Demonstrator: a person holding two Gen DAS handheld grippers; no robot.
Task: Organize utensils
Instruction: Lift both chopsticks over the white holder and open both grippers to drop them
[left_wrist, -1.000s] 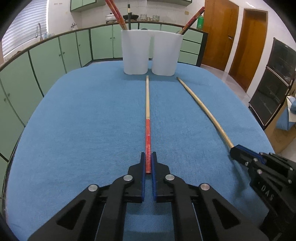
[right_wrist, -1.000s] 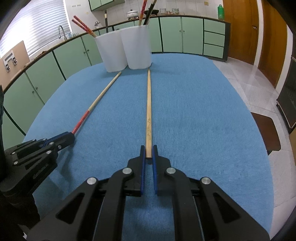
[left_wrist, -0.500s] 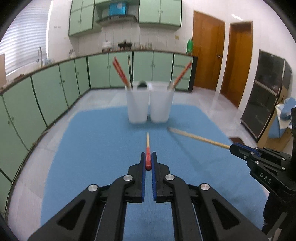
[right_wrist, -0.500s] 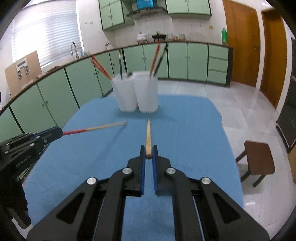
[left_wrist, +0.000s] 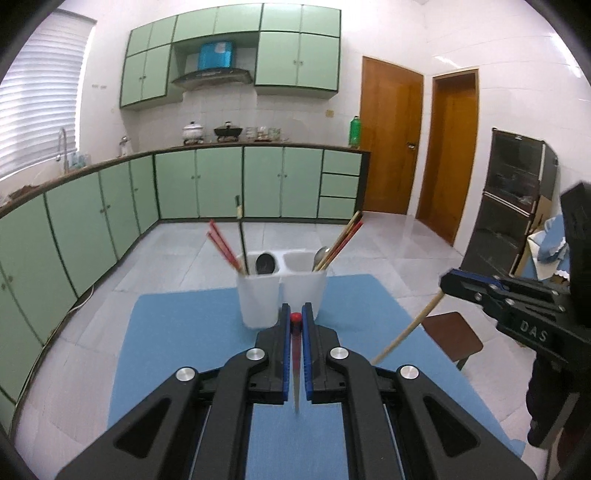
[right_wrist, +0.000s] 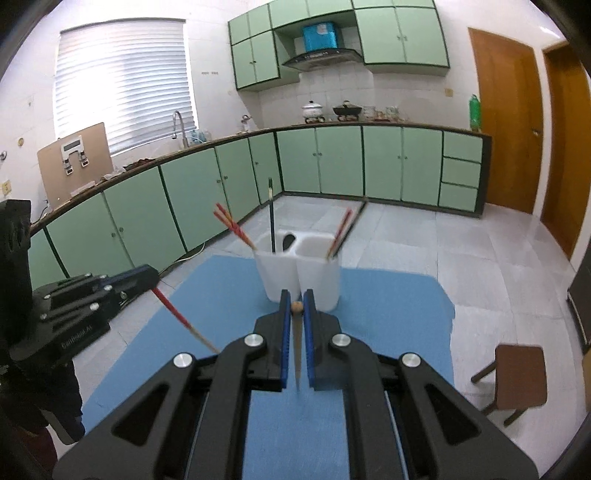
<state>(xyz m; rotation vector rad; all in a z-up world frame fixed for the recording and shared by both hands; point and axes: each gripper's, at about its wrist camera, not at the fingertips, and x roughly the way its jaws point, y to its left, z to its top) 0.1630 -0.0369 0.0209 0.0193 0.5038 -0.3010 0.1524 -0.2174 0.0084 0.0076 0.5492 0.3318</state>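
The right black gripper with blue finger pads was clamped on a plain wooden chopstick that hung point-down above the blue table cloth. Beyond it stood a white plastic two-compartment utensil holder with chopsticks in both compartments. At left, the other black gripper held a red-handled wooden chopstick slanting downward

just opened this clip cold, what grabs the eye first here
Each gripper pinches one chopstick hanging tip-down: the left gripper a red-ended chopstick, the right gripper a plain wooden chopstick. Past them, twin white cups bristling with utensils stand on the blue mat.
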